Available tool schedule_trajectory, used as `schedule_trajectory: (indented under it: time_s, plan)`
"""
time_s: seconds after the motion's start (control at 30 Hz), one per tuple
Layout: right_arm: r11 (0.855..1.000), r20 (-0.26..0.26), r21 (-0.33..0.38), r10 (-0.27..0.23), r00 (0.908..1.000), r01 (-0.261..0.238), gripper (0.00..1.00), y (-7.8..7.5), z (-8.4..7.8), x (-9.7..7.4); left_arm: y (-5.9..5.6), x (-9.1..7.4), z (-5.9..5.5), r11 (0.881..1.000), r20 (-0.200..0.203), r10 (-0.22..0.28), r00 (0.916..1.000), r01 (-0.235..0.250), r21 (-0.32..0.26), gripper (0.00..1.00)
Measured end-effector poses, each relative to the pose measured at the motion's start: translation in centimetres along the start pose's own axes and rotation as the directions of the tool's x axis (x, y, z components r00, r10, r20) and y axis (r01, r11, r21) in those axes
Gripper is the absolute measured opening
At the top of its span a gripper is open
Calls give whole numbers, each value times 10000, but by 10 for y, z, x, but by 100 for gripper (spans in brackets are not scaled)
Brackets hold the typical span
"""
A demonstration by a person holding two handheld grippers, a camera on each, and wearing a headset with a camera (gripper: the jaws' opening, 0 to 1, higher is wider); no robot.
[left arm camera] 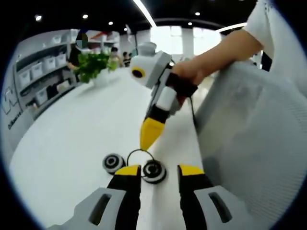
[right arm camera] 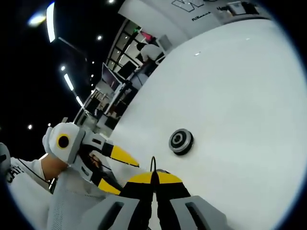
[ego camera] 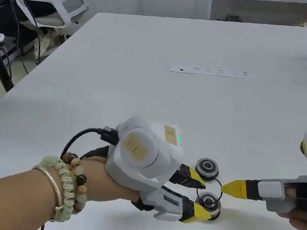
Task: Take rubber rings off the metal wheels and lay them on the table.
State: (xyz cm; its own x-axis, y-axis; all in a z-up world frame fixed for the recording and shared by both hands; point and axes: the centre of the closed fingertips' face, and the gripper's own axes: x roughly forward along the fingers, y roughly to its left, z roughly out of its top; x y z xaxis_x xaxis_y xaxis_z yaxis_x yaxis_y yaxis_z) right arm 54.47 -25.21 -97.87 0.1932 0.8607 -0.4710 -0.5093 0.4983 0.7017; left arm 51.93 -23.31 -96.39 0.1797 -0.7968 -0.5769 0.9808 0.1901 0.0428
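Note:
Two metal wheels lie on the white table (ego camera: 146, 81). The nearer wheel (ego camera: 208, 201) (left arm camera: 154, 171) sits between the jaws of my left gripper (ego camera: 200, 194) (left arm camera: 159, 171), which stands open around it. A thin black rubber ring (ego camera: 216, 181) (left arm camera: 140, 150) (right arm camera: 153, 163) stands up off that wheel as a loop. My right gripper (ego camera: 228, 187) (right arm camera: 153, 179) is shut on the ring's edge, reaching in from the right. The other wheel (ego camera: 207, 167) (left arm camera: 113, 163) (right arm camera: 181, 141) lies free just beyond, with its black ring on it.
A white power strip (ego camera: 213, 72) lies flat at mid-table, well beyond the wheels. An office chair (ego camera: 55, 6) stands off the table's far left corner. A potted plant (left arm camera: 93, 64) is at the table's far end in the left gripper view.

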Motion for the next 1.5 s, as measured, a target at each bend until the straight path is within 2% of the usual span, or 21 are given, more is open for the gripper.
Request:
schedule_trajectory:
  time_s: [0.1,0.2,0.27,0.4,0.5,0.57,0.63,0.67,0.77,0.83,0.93,1.1,1.13,1.23,1.37,1.5]
  plan:
    - [9999,259,-131,11,9997,-7,0,4,7,-2,1,-16,10,9997,199,159,9997,-162,160,37]
    - [9995,497,-306,131,9987,-116,0,10,14,-4,3,-31,11,9991,271,398,9988,-401,102,41]
    - [9992,679,-359,196,9975,-172,0,13,19,-6,4,-39,9,9986,213,520,9984,-520,4,46]
    - [9984,1208,-460,378,9920,-325,0,20,31,-14,7,-61,4,9940,141,1093,9939,-1094,19,53]
    - [9978,1737,-445,570,9832,-499,0,25,42,-21,11,-78,1,9889,126,1480,9889,-1478,-153,57]
    - [9977,1866,-478,562,9808,-480,0,26,45,-25,15,-91,0,9818,155,1894,9818,-1891,-167,60]
    - [9971,2172,-623,559,9745,-433,0,27,51,-31,18,-105,-4,9724,152,2303,9730,-2295,-416,61]
    - [9971,2348,-537,644,9699,-532,0,28,53,-34,18,-109,-5,9693,170,2422,9701,-2412,-483,62]
    - [9970,2580,-464,711,9635,-611,0,28,58,-39,17,-119,-12,9598,108,2750,9614,-2739,-611,64]
    - [9971,2710,-498,694,9601,-581,0,28,61,-41,17,-128,-26,9452,-258,3173,9480,-3184,-717,65]
    - [9966,2879,-533,753,9547,-626,0,31,64,-44,15,-138,-37,9274,-311,3536,9349,-3547,-1185,67]
    - [9942,3079,-509,1056,9455,-944,0,40,69,-44,8,-146,-51,9041,-310,3878,9212,-3867,-1820,67]
    - [9918,3203,-430,1280,9386,-1206,0,46,72,-45,7,-146,-54,8998,-313,3920,9194,-3903,-1952,67]
    - [9891,3374,-421,1472,9298,-1413,0,53,76,-46,2,-143,-60,8865,-214,3983,9170,-3909,-2475,67]
    - [9859,3537,-379,1655,9206,-1627,0,59,80,-47,-2,-136,-66,8823,-285,3973,9173,-3903,-2631,68]
    - [9850,3482,-377,1711,9217,-1687,0,63,80,-44,-6,-128,-69,8801,-335,3901,9202,-3833,-2800,72]
